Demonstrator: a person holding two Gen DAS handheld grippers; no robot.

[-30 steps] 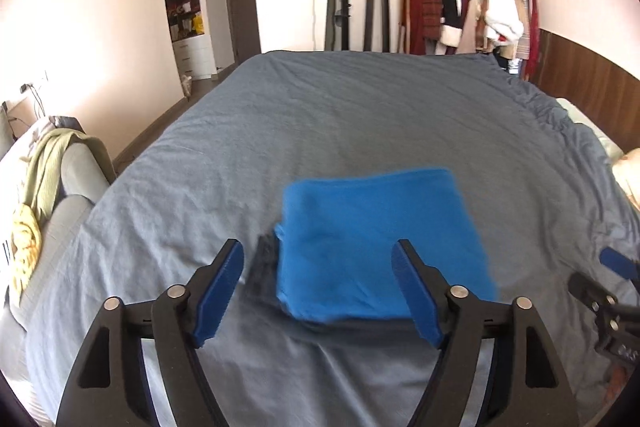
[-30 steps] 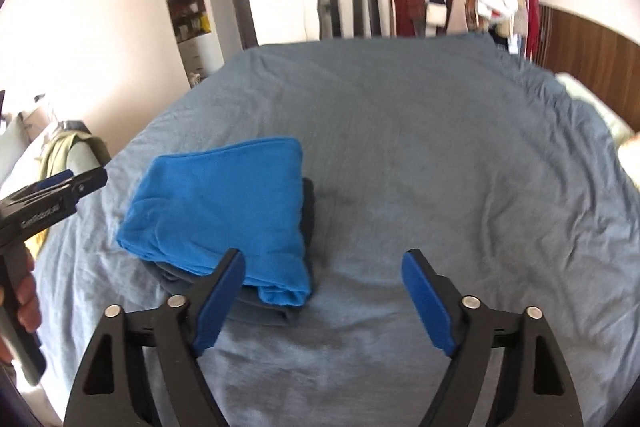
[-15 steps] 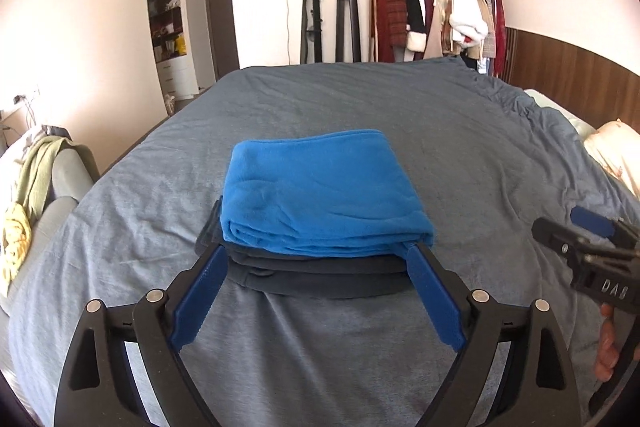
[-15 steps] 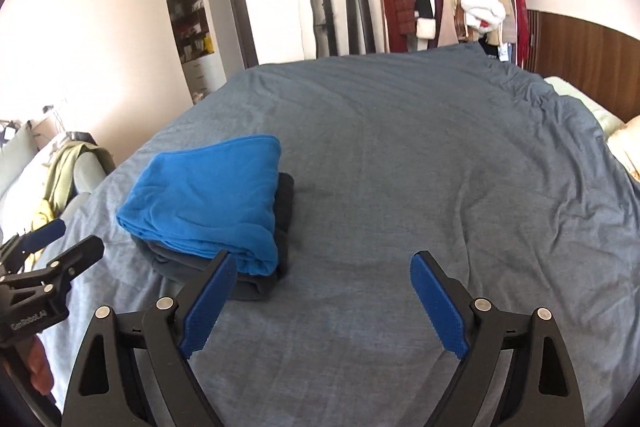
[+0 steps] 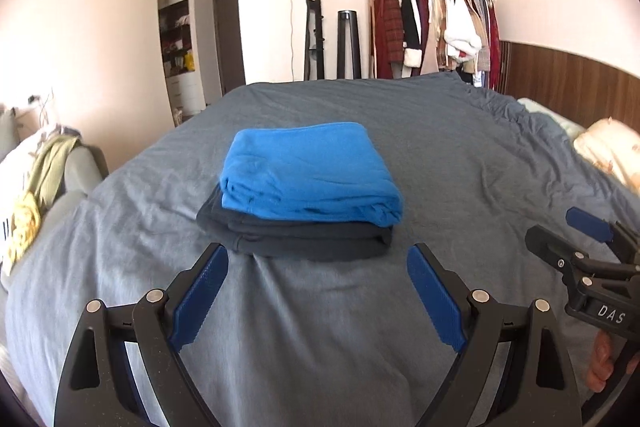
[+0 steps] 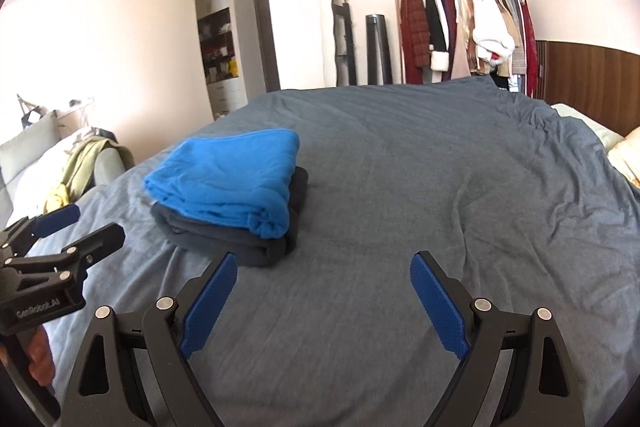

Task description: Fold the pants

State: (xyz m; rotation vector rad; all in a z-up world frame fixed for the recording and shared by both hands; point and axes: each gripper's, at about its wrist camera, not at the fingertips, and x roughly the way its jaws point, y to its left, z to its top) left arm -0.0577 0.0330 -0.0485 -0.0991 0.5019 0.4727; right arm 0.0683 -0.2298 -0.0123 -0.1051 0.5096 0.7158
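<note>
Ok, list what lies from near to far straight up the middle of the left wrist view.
left hand-held gripper → dark folded pants → blue folded pants stacked on them → bare grey bedspread → black stand against the far wall.

Dark pants [image 5: 304,241] mostly under blue pants [image 5: 310,173]

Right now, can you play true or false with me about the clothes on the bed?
1. The blue pants lie on top of the dark pants. True.
2. The left gripper squeezes the stack. False: its fingers are spread, holding nothing.
3. The stack sits on a gray bed cover. True.
4. The right gripper holds the blue pants. False: it is open, beside the stack.
</note>
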